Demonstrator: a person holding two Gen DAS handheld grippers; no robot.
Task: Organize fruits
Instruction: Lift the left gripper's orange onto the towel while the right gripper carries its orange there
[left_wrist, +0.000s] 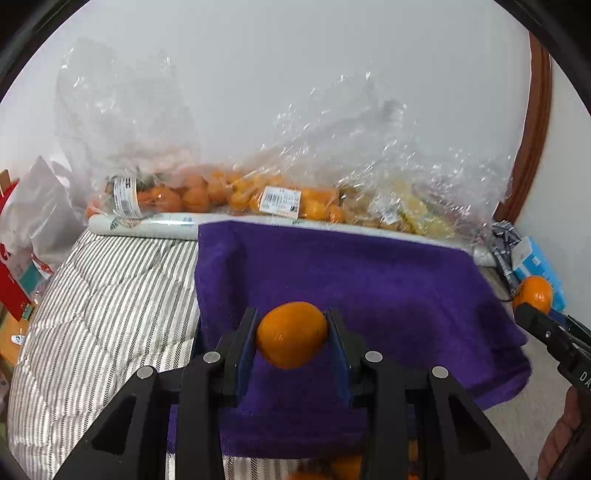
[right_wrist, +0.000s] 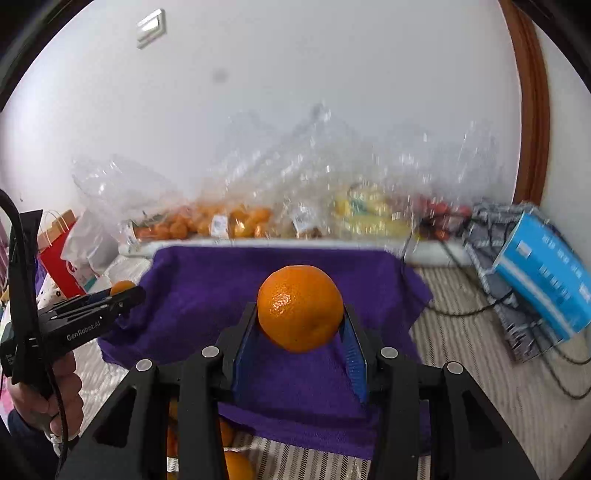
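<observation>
The left gripper (left_wrist: 291, 334) is clamped on a small mandarin (left_wrist: 291, 332) above the purple towel (left_wrist: 369, 280). The right gripper (right_wrist: 300, 325) is clamped on a larger mandarin (right_wrist: 300, 308).

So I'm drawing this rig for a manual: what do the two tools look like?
Both are black plastic with angular linkage arms and silver round pins. The right tool has blue ribbed pads; so has the left tool. Seen from the right wrist, the left's body bears white "GenRobot.AI" lettering and trails a black cable.
</observation>
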